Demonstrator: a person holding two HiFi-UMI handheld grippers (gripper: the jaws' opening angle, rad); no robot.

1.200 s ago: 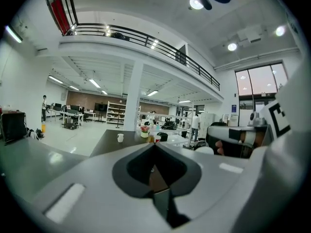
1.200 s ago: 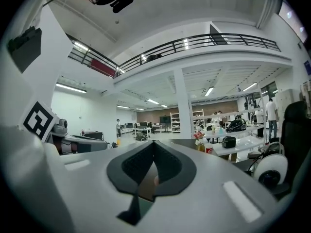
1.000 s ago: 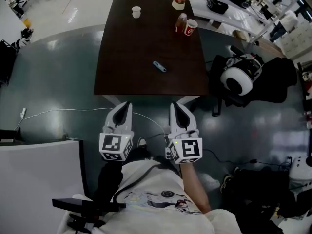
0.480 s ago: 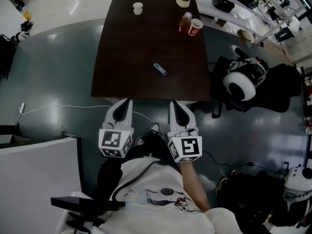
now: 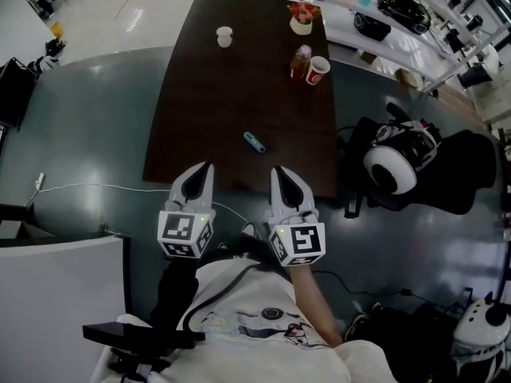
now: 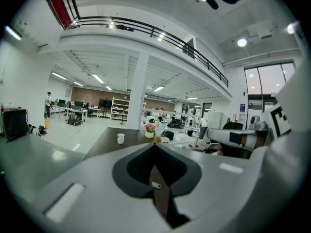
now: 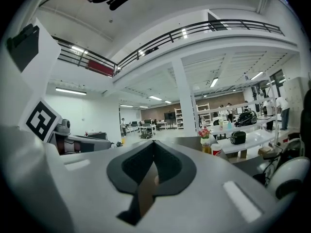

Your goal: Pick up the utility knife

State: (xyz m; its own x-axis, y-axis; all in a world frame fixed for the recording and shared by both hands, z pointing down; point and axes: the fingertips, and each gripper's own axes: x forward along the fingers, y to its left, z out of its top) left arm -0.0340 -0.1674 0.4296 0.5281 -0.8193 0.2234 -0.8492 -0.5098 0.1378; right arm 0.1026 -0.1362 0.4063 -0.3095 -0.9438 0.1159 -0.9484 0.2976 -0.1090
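**On the dark table, one utility knife lies ungrasped**

Across a grey-green floor, one long dark table (image 5: pixel 207 102) is seen from above, and it takes up most of the head view. To its right, a heap of black gear is seen with a round white helmet-like thing (image 5: pixel 391 168) on it. White benches (image 5: pixel 415 34) run along the upper right. One white cabinet (image 5: pixel 64 294) is seen at the lower left, and one thin white cable (image 5: pixel 96 187) trails over the floor in front of the table.

Two grippers are held side by side at the table's near edge. The left gripper (image 5: pixel 207 167) is seen with its jaws pressed together and nothing between them. The right gripper (image 5: pixel 275 171) is likewise clenched and empty.

Four things are grouped at the table's far end: one flower pot (image 5: pixel 302 18), one amber bottle (image 5: pixel 299 61), one red-and-white cup (image 5: pixel 317 69) touching or just beside it, and one white cup (image 5: pixel 223 36) set apart to the left.

One utility knife (image 5: pixel 254 143), blue-grey, lies flat on the near half of the table. It is ahead of the two grippers, between their lines, and well apart from the cups. Only dark tabletop is seen between it and the gripper tips.
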